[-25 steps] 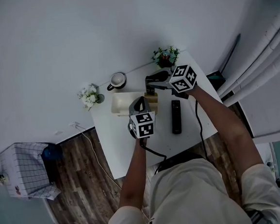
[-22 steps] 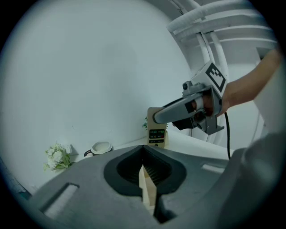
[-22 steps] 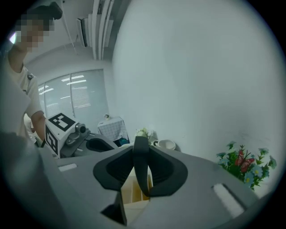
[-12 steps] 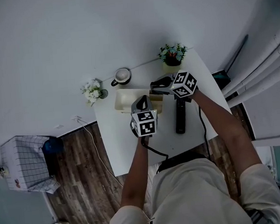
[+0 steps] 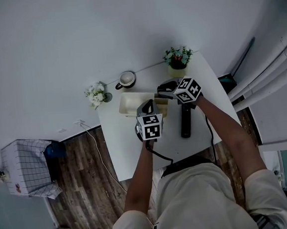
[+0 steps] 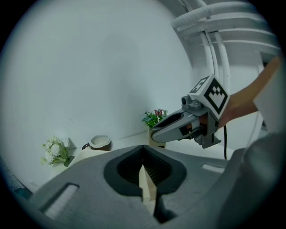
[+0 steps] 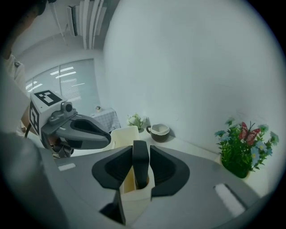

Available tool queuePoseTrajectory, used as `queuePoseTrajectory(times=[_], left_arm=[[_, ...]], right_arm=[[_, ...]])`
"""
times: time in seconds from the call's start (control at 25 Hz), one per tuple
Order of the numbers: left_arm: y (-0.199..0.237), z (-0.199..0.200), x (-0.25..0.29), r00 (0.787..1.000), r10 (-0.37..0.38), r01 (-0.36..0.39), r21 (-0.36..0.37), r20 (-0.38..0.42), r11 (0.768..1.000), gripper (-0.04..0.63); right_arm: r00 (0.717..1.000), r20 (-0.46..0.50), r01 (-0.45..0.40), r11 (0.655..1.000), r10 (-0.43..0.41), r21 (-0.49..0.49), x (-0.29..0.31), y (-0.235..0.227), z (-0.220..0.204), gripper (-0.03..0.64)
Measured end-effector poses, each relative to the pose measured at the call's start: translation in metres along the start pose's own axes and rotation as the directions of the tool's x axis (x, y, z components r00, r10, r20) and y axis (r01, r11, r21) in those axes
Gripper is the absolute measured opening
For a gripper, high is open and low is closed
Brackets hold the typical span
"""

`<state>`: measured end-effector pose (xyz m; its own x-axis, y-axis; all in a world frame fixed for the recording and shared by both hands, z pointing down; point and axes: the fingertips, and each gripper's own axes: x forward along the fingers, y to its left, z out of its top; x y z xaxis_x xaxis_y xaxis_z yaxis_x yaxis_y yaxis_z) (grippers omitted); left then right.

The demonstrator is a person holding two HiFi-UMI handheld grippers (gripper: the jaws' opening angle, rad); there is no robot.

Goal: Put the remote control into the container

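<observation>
A black remote (image 7: pixel 140 161) stands upright with its lower end inside a small cream box-shaped container (image 7: pixel 134 199). My right gripper (image 7: pixel 140 173) straddles it and its jaws are opening, with thin gaps showing on both sides of the remote. From the head view the right gripper (image 5: pixel 165 89) hangs over that small container (image 5: pixel 161 106). My left gripper (image 5: pixel 144 107) is shut just to its left, over the end of a cream tray (image 5: pixel 128 104). A cream edge shows at the left gripper's (image 6: pixel 147 190) closed tips. A second black remote (image 5: pixel 185 121) lies flat on the white table (image 5: pixel 132 152).
Along the table's far edge stand a dark mug (image 5: pixel 126 79), white flowers (image 5: pixel 97 94) and a potted plant (image 5: pixel 177 57). The wall rises right behind them. Wooden floor and a checked box (image 5: pixel 26 169) lie to the left of the table.
My right gripper has shifted slightly toward me and down over the small container. The left gripper has hardly moved.
</observation>
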<state>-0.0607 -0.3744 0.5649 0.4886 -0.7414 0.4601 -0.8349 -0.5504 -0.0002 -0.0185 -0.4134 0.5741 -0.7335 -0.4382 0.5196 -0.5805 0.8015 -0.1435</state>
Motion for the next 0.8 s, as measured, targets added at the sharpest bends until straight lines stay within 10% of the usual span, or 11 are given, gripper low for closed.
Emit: queuePoseTrajectory(times=[0.28, 0.8], left_arm=[[0.000, 0.002, -0.022, 1.000, -0.017, 0.017, -0.063, 0.008, 0.998, 0.005], [-0.024, -0.011, -0.085, 0.998, -0.057, 0.058, 0.046, -0.013, 0.997, 0.006]], right_arm=[[0.990, 0.072, 0.110, 0.986, -0.119, 0.122, -0.038, -0.003, 0.003, 0.133], [0.934, 0.174, 0.233, 0.903, -0.311, 0.361, -0.110, 0.045, -0.032, 0.047]])
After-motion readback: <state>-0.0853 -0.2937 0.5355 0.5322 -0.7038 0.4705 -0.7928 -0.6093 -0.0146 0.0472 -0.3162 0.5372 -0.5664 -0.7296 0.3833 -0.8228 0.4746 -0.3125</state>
